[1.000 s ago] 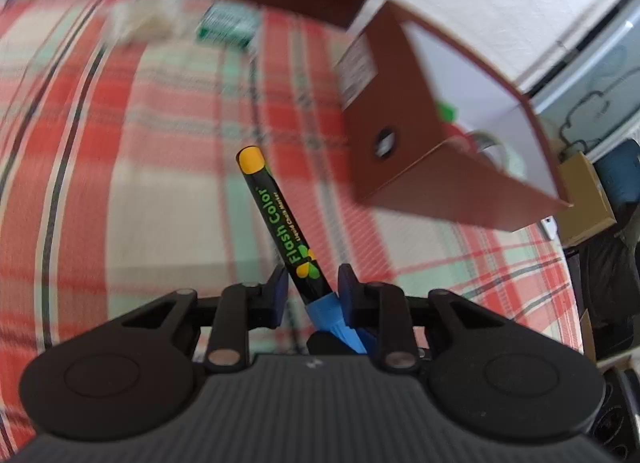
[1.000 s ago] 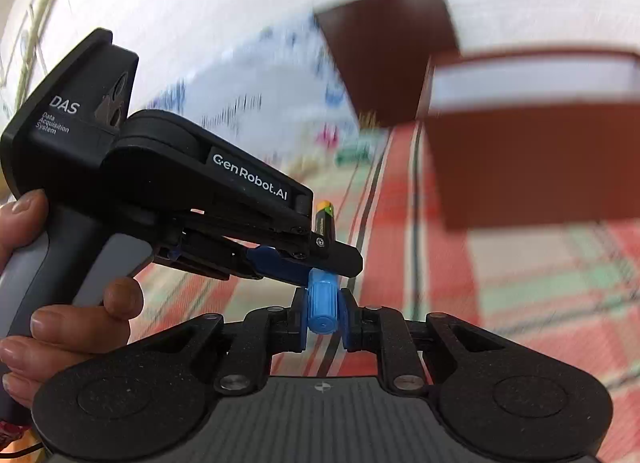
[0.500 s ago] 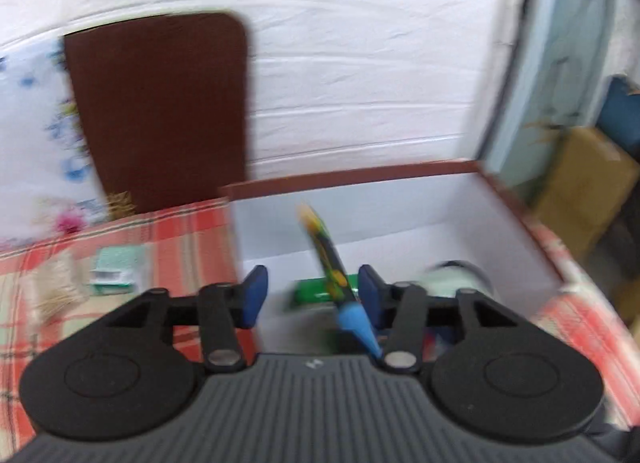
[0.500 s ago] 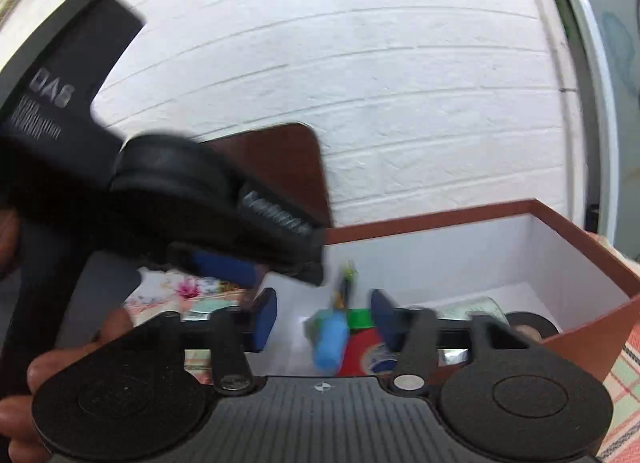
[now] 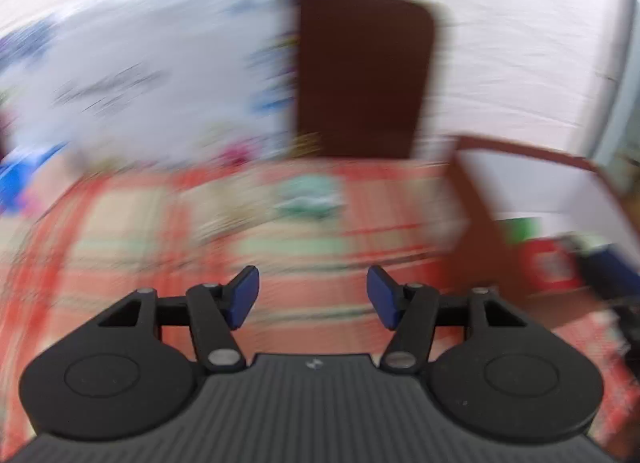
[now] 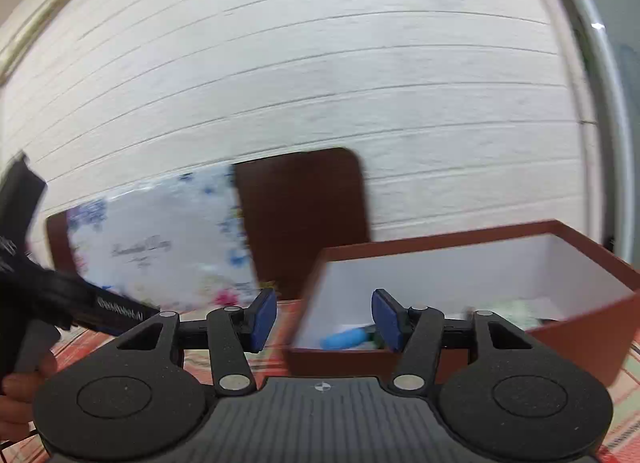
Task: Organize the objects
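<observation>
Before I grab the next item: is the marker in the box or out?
In: the marker lies inside the box, clear of both jaws.

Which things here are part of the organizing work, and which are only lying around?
Part of the job:
- brown box, open on top
- blue-capped marker lying inside it
- left gripper, jaws opening, nothing between them
- right gripper, open and empty
- small green packet on the tablecloth, blurred

Just lying about:
- floral card against the wall
- dark brown board beside it

One brown cardboard box with white lining [image 6: 592, 327]; one blue-capped marker [image 6: 344, 337] inside; two black handheld grippers [image 6: 324, 315] [image 5: 312, 295]; possibly one green packet [image 5: 310, 197], blurred.
</observation>
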The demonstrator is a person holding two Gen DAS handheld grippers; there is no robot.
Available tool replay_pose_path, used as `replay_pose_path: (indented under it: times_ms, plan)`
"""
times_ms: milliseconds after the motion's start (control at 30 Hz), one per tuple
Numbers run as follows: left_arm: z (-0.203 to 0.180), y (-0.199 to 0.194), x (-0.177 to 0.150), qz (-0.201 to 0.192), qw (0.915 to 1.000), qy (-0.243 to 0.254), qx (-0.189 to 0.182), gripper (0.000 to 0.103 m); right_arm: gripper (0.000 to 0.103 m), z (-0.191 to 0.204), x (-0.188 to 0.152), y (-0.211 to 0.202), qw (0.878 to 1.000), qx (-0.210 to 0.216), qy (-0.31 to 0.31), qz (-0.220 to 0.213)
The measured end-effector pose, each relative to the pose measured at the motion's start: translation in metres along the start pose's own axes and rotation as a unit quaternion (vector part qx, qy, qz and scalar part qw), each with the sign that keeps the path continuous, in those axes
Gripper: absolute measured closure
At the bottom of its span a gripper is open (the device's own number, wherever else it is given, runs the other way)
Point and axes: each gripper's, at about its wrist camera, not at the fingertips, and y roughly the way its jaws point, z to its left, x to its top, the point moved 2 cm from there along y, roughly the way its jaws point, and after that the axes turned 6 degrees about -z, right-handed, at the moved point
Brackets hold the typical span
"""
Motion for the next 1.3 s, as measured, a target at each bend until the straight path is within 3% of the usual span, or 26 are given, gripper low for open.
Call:
replay_pose_path:
  times_ms: [133,200,300,333,467,600,633,667,700,733,767,900,1033,1167,1233,1267,1300]
  plan:
    - [0.081,0.004,-0.027,0.002,0.9941,-0.028,0.105,0.041,0.047,0.048,-0.01,0.029,0.995,0.07,-0.028,0.065]
    - [0.114,0.01,-0.039,0.005,0.9896,-0.057,0.132,0.041,0.047,0.066,-0.022,0.053,0.99,0.088,-0.036,0.102]
    - [0.145,0.025,-0.065,0.006,0.9857,-0.101,0.135,0.032,0.042,0.079,-0.039,0.104,0.989,0.047,-0.065,0.126]
    - [0.142,0.023,-0.075,-0.03,0.9861,-0.085,0.14,0.027,0.042,0.08,-0.041,0.124,0.989,0.028,-0.07,0.129]
    - [0.124,0.023,-0.078,-0.054,0.9891,-0.031,0.134,0.026,0.039,0.081,-0.043,0.202,0.986,-0.029,-0.082,0.139]
    - [0.131,0.023,-0.077,-0.057,0.9899,-0.053,0.118,0.026,0.03,0.069,-0.057,0.268,0.977,-0.055,-0.056,0.2]
    - [0.131,0.023,-0.078,-0.059,0.9899,-0.058,0.116,0.026,0.03,0.065,-0.061,0.277,0.975,-0.043,-0.032,0.214]
    - [0.132,0.023,-0.078,-0.059,0.9899,-0.06,0.114,0.026,0.037,0.062,-0.063,0.282,0.975,-0.027,-0.016,0.222]
    - [0.131,0.024,-0.078,-0.06,0.99,-0.059,0.114,0.025,0.059,0.064,-0.064,0.283,0.973,-0.014,-0.019,0.228]
    - [0.13,0.024,-0.078,-0.06,0.99,-0.057,0.114,0.024,0.073,0.067,-0.063,0.279,0.972,-0.002,-0.021,0.232]
    - [0.13,0.024,-0.078,-0.06,0.9902,-0.055,0.114,0.024,0.078,0.07,-0.063,0.271,0.97,0.008,-0.021,0.242]
    - [0.13,0.025,-0.078,-0.059,0.9903,-0.055,0.113,0.024,0.082,0.074,-0.072,0.213,0.965,0.028,-0.056,0.254]
    - [0.13,0.025,-0.078,-0.057,0.9904,-0.05,0.115,0.023,0.082,0.064,-0.079,0.117,0.963,0.061,-0.089,0.245]
    - [0.127,0.026,-0.078,-0.052,0.991,-0.042,0.116,0.021,0.081,0.048,-0.078,0.026,0.962,0.048,-0.16,0.217]
    - [0.124,0.025,-0.077,-0.046,0.9914,-0.033,0.118,0.021,0.07,0.041,-0.08,-0.007,0.952,0.026,-0.219,0.21]
    - [0.122,0.025,-0.077,-0.041,0.992,-0.027,0.116,0.021,0.052,0.037,-0.081,-0.02,0.946,0.02,-0.246,0.209]
    - [0.12,0.023,-0.076,-0.033,0.9929,-0.022,0.112,0.021,0.041,0.033,-0.08,-0.032,0.943,0.015,-0.265,0.2]
